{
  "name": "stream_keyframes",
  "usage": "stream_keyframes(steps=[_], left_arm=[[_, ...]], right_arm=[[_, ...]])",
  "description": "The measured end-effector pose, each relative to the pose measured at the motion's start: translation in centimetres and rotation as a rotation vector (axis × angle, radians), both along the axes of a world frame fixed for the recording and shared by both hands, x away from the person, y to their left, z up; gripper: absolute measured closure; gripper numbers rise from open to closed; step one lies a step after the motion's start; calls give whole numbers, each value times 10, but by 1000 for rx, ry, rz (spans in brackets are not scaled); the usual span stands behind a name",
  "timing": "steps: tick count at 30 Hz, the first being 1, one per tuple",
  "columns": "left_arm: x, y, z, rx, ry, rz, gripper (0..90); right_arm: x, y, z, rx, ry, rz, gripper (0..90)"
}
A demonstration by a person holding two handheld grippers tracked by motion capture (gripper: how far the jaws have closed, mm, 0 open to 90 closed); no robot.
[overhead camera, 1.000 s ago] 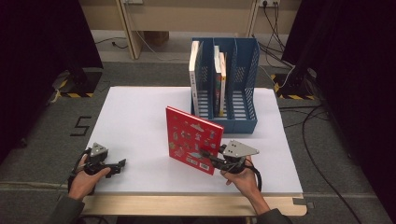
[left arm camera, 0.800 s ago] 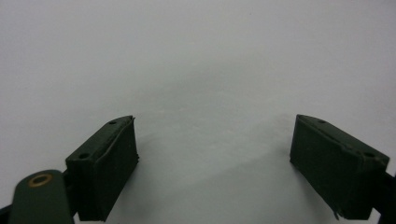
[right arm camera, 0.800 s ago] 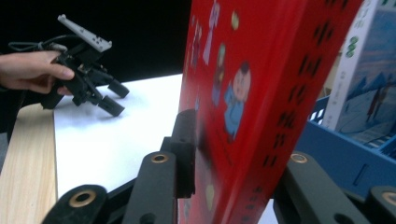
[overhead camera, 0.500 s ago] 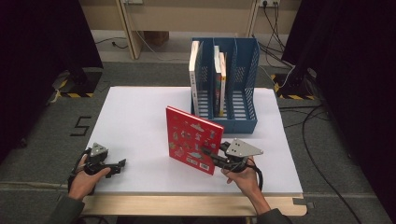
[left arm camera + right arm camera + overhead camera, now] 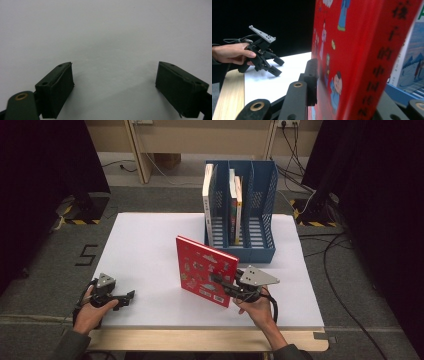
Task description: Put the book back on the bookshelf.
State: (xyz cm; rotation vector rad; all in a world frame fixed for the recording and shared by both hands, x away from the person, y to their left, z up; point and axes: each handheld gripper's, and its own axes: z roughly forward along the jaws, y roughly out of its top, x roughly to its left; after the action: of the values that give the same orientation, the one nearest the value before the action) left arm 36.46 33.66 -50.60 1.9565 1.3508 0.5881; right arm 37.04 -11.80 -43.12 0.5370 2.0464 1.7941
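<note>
A: Start at the right tongs (image 5: 218,283). What are they doing?

B: They are clenched on the red book (image 5: 206,270), near its lower right corner. In the right gripper view the book's spine (image 5: 372,62) sits between the two black jaws, one pad flat against the cover.

A: And the book itself?

B: It stands nearly upright on the white table (image 5: 150,245), a little left of and in front of the blue file rack (image 5: 260,247), apart from it. I can't tell whether its bottom edge touches the table or is just lifted.

A: The left tongs (image 5: 126,297)?

B: Released. In the left gripper view both pads (image 5: 56,92) stand wide apart with bare table between them. They rest near the table's front left corner, well away from the book.

A: What's in the rack?

B: A white book (image 5: 207,202) leans at the rack's left wall, and two thin books (image 5: 235,205) stand in the middle slot. The right slot looks free.

A: So which step is this?

B: I'd judge the red book is gripped, stood up and on its way to the rack. Next it likely needs lifting above the rack's front lip, keeping it vertical, lining the spine up with an open slot, then lowering. A tilt could catch it on a divider.
</note>
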Motion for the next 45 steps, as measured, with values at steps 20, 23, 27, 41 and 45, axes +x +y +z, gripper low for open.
stream_keyframes(steps=[20,23,27,41,45], left_arm=[[0,0,0,0,-2,0,135],[0,0,0,-2,-3,1,135],[0,0,0,-2,-4,1,135],[0,0,-1,-5,-5,1,135],[0,0,-1,-7,-6,0,136]], right_arm=[[4,12,-1,85,38,41,766],[3,12,0,103,43,39,783],[4,10,5,121,42,27,788],[1,-3,23,135,32,-28,793],[1,-11,29,124,11,-54,793]])
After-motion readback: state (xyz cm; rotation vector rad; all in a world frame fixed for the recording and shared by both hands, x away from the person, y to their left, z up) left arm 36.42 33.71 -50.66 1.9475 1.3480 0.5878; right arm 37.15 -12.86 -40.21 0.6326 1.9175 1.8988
